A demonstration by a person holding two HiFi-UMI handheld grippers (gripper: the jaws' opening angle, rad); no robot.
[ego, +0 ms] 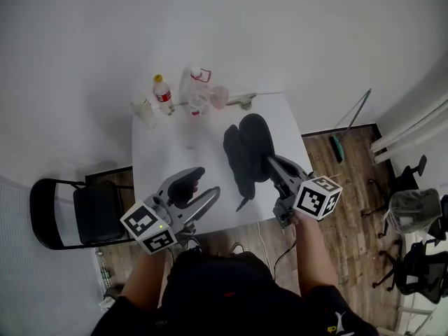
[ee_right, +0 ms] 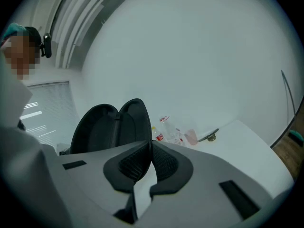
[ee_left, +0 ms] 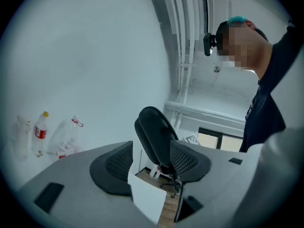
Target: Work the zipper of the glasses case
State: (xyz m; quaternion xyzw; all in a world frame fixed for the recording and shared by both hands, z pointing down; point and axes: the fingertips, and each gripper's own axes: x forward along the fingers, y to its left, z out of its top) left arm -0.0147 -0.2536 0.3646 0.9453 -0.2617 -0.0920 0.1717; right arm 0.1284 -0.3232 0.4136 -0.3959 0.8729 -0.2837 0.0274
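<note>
Currently, L to R: black chair (ego: pixel 70 212) on the floor at far left. White table (ego: pixel 168 152) w/ bottles (ego: pixel 162 94) along its back edge. Left gripper (ego: pixel 201 186) over the table's near edge, jaws apart, nothing pressed btw the pads; the case shows beyond the gap in its own view. Glasses case (ego: pixel 248 149): black, open, both halves splayed, held up clear of the table, roughly upright. Right gripper (ego: pixel 271 163) at the case's near-right side, jaws almost together, clamped on the rim of one half.
</note>
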